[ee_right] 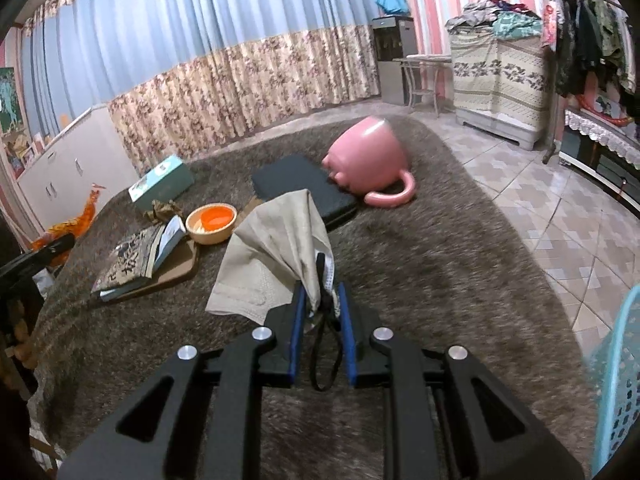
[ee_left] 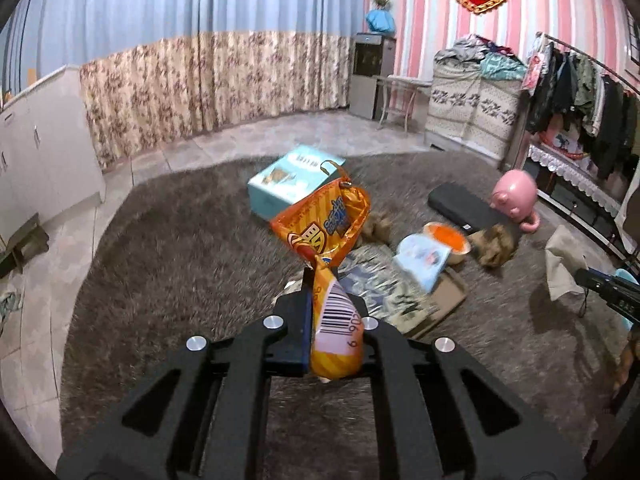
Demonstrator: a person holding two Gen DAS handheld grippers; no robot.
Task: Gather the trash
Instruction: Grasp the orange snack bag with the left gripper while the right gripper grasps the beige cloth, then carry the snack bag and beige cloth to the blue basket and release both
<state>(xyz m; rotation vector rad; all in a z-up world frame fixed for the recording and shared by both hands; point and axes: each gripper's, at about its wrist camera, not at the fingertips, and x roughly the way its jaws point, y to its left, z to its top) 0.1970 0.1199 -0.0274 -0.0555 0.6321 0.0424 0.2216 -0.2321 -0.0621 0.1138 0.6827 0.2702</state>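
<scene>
My left gripper (ee_left: 322,284) is shut on the lower end of an orange snack wrapper (ee_left: 324,228), barcode side towards the camera, and the wrapper stands up above the shaggy brown rug (ee_left: 180,264). My right gripper (ee_right: 321,292) is shut on a crumpled beige napkin (ee_right: 272,248), together with a white piece that has a black loop (ee_right: 326,344) hanging down between the fingers. The napkin droops to the left of the fingertips, clear of the rug. In the right wrist view the orange wrapper (ee_right: 76,220) shows at the far left edge.
On the rug lie a teal box (ee_left: 288,180), a tipped pink mug (ee_right: 372,160), a black case (ee_right: 304,188), an orange bowl (ee_right: 212,222) and books on cardboard (ee_right: 136,260). A light blue basket (ee_right: 616,380) stands at the right edge. Tiled floor surrounds the rug.
</scene>
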